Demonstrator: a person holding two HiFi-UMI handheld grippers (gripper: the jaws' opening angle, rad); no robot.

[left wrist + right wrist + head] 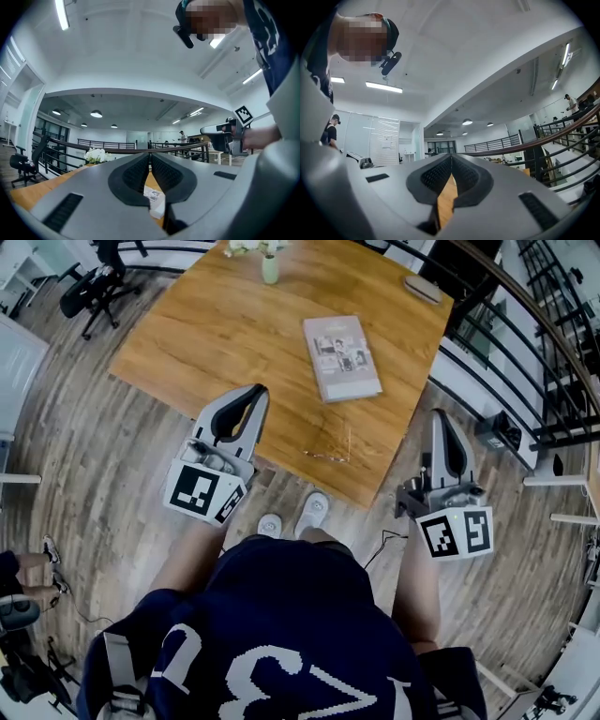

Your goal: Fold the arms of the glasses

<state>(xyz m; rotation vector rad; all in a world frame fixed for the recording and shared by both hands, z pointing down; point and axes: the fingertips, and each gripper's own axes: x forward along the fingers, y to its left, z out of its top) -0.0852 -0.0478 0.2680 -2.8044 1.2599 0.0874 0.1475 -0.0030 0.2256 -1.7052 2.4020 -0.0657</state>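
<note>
Left gripper view shows the left gripper (150,157) with its jaws pressed together on nothing, and the right gripper (451,159) is likewise closed and empty. Between them and apart from both, the glasses (328,454) lie by the near edge of the wooden table (234,334). Their long axis runs roughly along that edge, and one thin arm seems to reach toward the book (342,357).

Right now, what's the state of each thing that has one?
Left hand-held gripper: shut, empty.
Right hand-held gripper: shut, empty.
Glasses: lying on table near its front edge, arms look unfolded, untouched.
Book: closed, flat on table.
Vase: upright.
</note>
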